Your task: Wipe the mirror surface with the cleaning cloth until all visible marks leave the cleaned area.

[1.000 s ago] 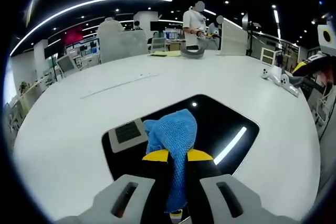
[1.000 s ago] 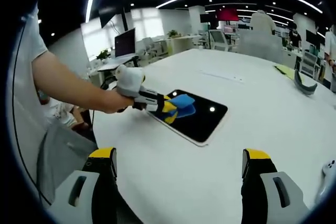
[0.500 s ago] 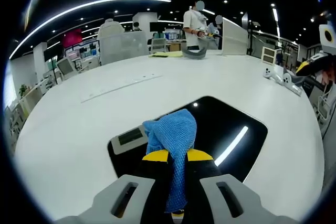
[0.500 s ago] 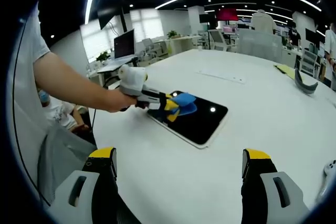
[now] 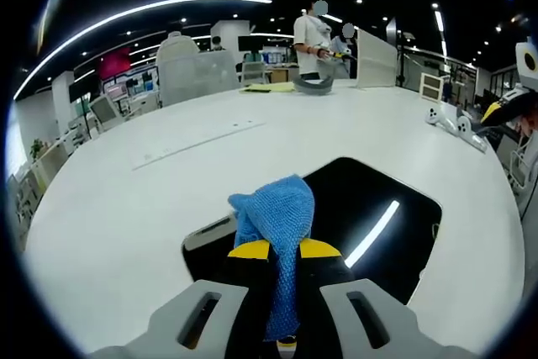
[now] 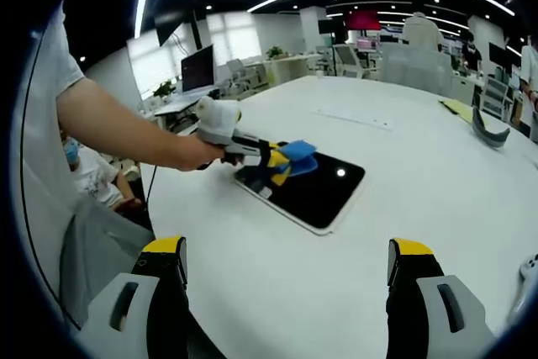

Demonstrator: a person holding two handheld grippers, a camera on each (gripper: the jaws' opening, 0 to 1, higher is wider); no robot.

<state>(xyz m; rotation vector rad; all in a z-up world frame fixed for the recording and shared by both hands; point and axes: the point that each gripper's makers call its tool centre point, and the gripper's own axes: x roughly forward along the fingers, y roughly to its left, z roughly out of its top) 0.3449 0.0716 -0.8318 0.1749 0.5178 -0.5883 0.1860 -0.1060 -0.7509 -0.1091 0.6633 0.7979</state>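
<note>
A dark rectangular mirror (image 5: 374, 208) lies flat on the white round table (image 5: 126, 199) and reflects ceiling lights. My left gripper (image 5: 284, 248) is shut on a blue cleaning cloth (image 5: 276, 212), which bunches over the mirror's near-left part. In the right gripper view the same left gripper (image 6: 276, 161), held by a person's hand, carries the cloth (image 6: 296, 155) at the mirror's (image 6: 315, 189) left corner; whether cloth and glass touch I cannot tell. My right gripper (image 6: 286, 260) stands open well short of the mirror, with nothing between its yellow-tipped jaws.
A grey curved object (image 5: 309, 83) and yellow paper (image 5: 267, 87) lie at the table's far side, with people standing beyond. White devices (image 5: 454, 120) sit at the right edge. A thin pale strip (image 6: 353, 118) lies past the mirror. The person's arm (image 6: 118, 134) reaches in from the left.
The left gripper with the cloth has drawn back toward the mirror's left corner and seems slightly raised. The right gripper has stayed where it was, open.
</note>
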